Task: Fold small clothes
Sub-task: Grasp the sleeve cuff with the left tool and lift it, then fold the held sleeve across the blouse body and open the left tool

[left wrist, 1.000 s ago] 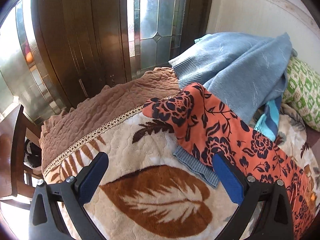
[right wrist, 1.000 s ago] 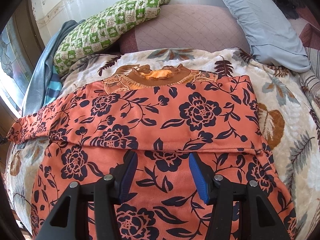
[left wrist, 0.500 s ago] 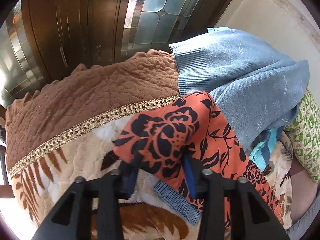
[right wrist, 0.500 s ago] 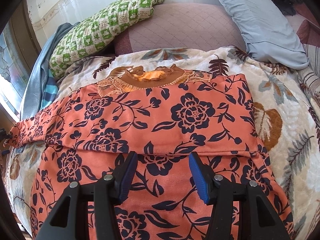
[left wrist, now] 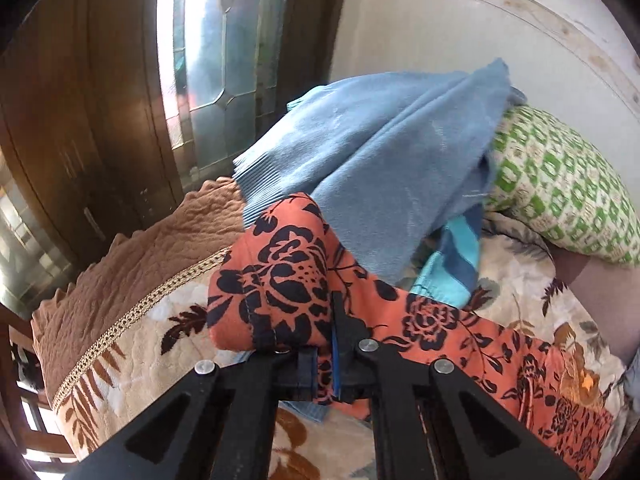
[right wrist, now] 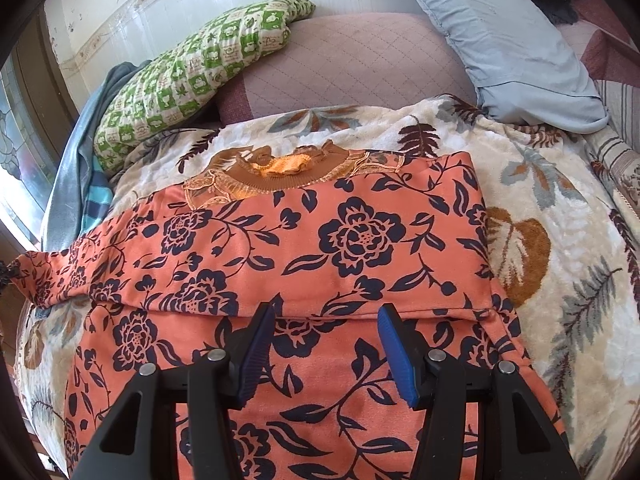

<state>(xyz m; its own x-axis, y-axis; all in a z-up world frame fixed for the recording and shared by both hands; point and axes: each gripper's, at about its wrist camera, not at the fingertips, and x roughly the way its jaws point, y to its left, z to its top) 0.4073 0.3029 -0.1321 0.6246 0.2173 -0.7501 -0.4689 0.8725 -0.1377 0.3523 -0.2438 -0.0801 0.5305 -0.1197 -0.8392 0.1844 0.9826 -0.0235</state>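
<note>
On bed: orange floral top (right wrist: 352, 240), unlabelled

A bed carries everything, covered by a cream leaf-print blanket (right wrist: 560, 240). On it lies the orange floral garment (right wrist: 320, 248), spread across the near middle. Far left lie a green checked pillow (right wrist: 192, 68) and blue clothes (left wrist: 380, 152); far right, a grey-blue pillow (right wrist: 500, 40).

Cream plush blanket with brown and grey leaf print (right wrist: 560, 208) spread across the bed, edged by a brown quilted border with gold braid (left wrist: 132, 264). Green-and-white checked pillow (right wrist: 192, 68) against the mauve quilted cushion (right wrist: 352, 60); pale blue pillow (right wrist: 512, 40) beside it. Leaded glass pane (left wrist: 216, 60) set in dark wood.
</note>
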